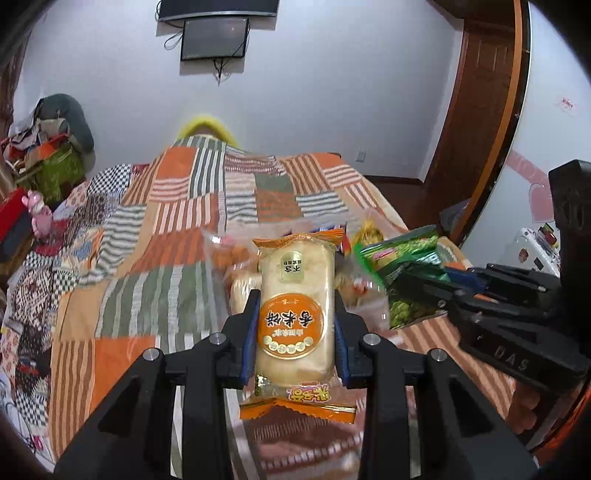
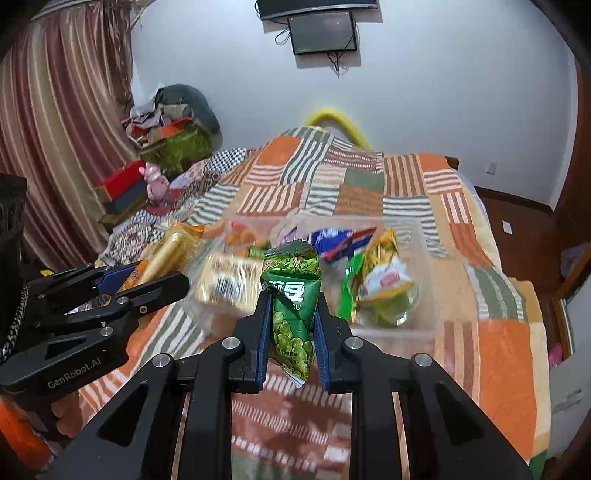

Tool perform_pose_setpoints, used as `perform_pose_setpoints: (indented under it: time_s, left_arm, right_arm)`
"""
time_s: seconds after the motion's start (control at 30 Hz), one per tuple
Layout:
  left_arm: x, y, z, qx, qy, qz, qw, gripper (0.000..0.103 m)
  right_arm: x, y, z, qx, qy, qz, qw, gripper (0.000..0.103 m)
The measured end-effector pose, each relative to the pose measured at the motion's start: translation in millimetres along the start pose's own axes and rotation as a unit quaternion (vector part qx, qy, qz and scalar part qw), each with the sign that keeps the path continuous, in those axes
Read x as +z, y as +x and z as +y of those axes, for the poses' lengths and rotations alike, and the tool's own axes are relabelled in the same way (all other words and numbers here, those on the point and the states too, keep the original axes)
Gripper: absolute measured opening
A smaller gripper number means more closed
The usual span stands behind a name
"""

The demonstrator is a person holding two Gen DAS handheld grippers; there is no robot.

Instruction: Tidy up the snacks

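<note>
Left wrist view: the left gripper (image 1: 295, 325) is clamped on a rice cracker packet (image 1: 295, 314), its blue pads (image 1: 250, 332) pressing both long sides of the pale, orange-ended wrapper, which is held above the patchwork bedspread (image 1: 147, 266) on the near side of the clear plastic bin (image 2: 424, 295). Right wrist view: the right gripper (image 2: 291, 328) is closed around a green pea snack bag (image 2: 293, 295) (creased where the fingers squeeze it), held just in front of the bin's near wall. Inside the bin lie a yellow packet (image 2: 384, 273), a blue packet (image 2: 340, 240) and a barcode-marked cracker pack (image 2: 229, 280) at its left end. Beyond the bin, a wall-mounted screen (image 2: 323, 33) hangs on the far wall.
</note>
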State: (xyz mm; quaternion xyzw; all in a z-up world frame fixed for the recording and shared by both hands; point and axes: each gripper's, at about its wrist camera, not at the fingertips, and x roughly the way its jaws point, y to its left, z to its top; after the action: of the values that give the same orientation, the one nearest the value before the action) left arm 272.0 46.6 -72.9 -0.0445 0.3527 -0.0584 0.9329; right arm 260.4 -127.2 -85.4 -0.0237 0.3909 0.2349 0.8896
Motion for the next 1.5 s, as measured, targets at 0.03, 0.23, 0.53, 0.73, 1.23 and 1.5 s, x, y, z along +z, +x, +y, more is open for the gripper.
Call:
perform_pose_setpoints:
  time_s: [0.03,0.23,0.53,0.73,1.23,1.5]
  left_arm:
    - [3,3,-1,0.0,0.0,-0.001,1.0,0.034]
    - [22,30,-2,-0.008,-0.004,0.003,1.0,0.034]
    - [35,70,1,-0.001,0.0,0.013,0.9999,0.034]
    - [36,86,7,-0.006,-0.012,0.031,0.9994,0.042]
    - [34,-1,2,0.014,-0.008,-0.046,0.9988,0.05]
    - [32,-106,-18,0.02,0.008,-0.148,0.9888,0.059]
  right_arm:
    - [2,3,-1,0.002,0.001,-0.002,1.0,0.019]
    - [16,23,1,-0.006,-0.013,-0.005,1.0,0.019]
    - [23,42,-15,-0.004,-0.016,0.01,1.0,0.019]
    - [24,47,-18,0.008,-0.014,0.02,1.0,0.022]
    - [29,-27,-22,-0.007,-0.006,-0.035,0.999,0.024]
    - [28,-122,2,-0.003,-0.005,-0.133,0.991,0.038]
